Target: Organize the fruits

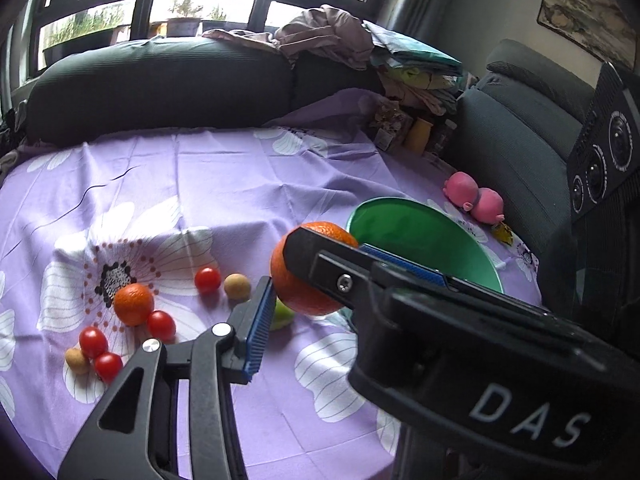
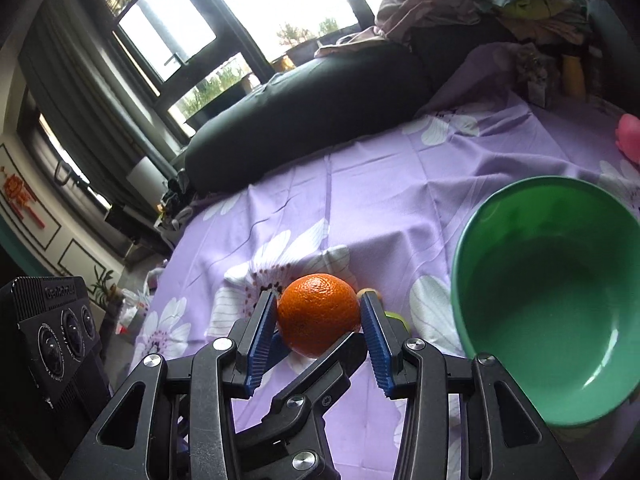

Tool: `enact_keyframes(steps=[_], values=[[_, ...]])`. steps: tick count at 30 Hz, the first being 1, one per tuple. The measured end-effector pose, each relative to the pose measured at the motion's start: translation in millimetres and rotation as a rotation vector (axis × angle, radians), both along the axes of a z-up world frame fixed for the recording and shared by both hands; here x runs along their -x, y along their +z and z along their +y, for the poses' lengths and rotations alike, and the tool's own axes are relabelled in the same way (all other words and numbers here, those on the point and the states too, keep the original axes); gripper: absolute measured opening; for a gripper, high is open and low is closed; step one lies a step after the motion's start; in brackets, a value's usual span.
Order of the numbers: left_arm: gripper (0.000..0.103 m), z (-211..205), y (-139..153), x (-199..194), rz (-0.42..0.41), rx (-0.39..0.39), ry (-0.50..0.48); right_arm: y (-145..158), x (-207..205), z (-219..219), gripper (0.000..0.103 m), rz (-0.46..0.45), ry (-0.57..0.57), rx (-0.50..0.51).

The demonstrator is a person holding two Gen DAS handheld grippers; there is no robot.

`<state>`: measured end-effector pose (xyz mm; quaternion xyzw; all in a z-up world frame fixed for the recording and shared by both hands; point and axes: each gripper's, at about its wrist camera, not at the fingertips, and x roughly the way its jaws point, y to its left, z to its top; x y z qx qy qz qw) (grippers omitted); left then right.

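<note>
Between the blue ribbed pads of the right gripper [image 2: 319,326] an orange [image 2: 318,314] is sitting, and the pads are pressing on it from both sides, so it's clamped at about the fruit's width. It's hanging just left of the green bowl [image 2: 480,240], close to the rim but not over the inside yet, and the bowl is looking bare as far as I can see.

From the left wrist view, that same gripper and orange [image 1: 296,292] are crossing right in front of the lens. The left gripper [image 1: 256,320] is only showing one blue-padded finger [image 1: 258,322]; the other one is hiding behind the right tool, so can't tell how wide it's standing or whether it's got anything.

Off to the left on the purple flowered cloth [image 1: 224,184], the rest of the fruit is lying loose: a smaller orange [image 1: 133,304], four cherry tomatoes, one of them [image 1: 207,280] sitting apart next to a tan round fruit [image 1: 237,286], and another tan one [image 1: 77,360] touching the lower tomatoes. Something green [image 1: 283,316] is peeking out under the held orange. A pink toy [image 1: 474,197] is lying past the bowl near the sofa [image 1: 160,88].
</note>
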<state>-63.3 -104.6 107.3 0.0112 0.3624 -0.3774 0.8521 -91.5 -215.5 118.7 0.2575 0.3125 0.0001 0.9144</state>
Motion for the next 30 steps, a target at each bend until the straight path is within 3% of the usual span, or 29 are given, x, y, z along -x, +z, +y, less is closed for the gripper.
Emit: enact_keyframes(steps=[7, 16, 25, 28, 30], values=[[0.043, -52.3, 1.9, 11.0, -0.027, -0.023, -0.147, 1.5, 28.1, -48.0, 0.046, -0.028, -0.148, -0.032], [0.043, -99.4, -14.2, 13.6, 0.035, -0.046, -0.274, -15.3, 44.8, -86.0, 0.046, 0.029, -0.281, -0.067], [0.043, -115.5, -29.2, 13.4, 0.106, -0.036, -0.334, -27.4, 52.3, -99.6, 0.046, 0.103, -0.355, -0.062], [0.046, -114.2, -27.5, 14.3, 0.100, -0.025, -0.327, -28.6, 53.4, -101.3, 0.046, 0.120, -0.381, -0.046], [0.054, -108.7, -22.7, 15.8, 0.084, -0.024, -0.318, -26.3, 55.3, -101.7, 0.046, 0.112, -0.403, -0.022]])
